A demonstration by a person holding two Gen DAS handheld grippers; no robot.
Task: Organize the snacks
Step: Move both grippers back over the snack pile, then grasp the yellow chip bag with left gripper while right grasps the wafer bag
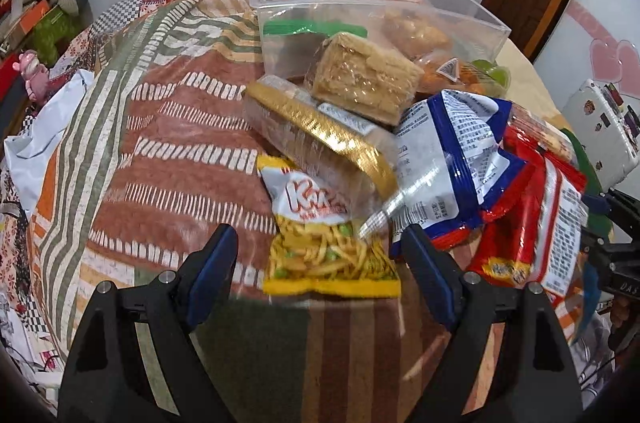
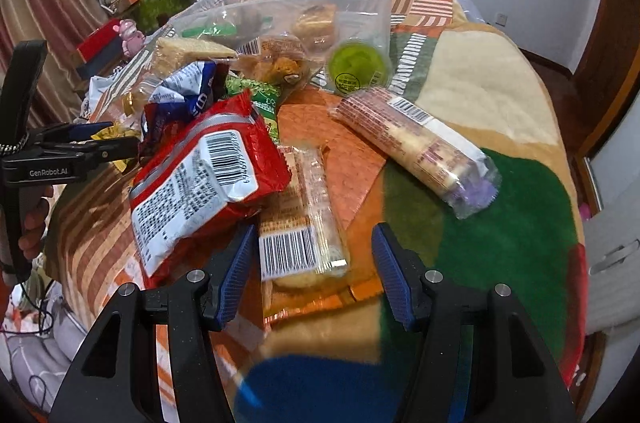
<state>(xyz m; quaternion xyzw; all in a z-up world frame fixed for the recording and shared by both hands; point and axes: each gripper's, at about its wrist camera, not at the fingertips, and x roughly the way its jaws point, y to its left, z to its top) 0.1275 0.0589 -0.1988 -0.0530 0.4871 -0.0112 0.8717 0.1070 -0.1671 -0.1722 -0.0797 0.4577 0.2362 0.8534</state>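
Left gripper [image 1: 316, 255] wide, empty, straddles yellow noodle-snack packet [image 1: 320, 243] on patterned blanket [image 1: 180, 143]. Right gripper [image 2: 314, 273] half-wide, empty, over orange biscuit pack [image 2: 304, 223]. Lower straight, pinch packet middle, carry to clear plastic box [image 1: 460, 3] behind.
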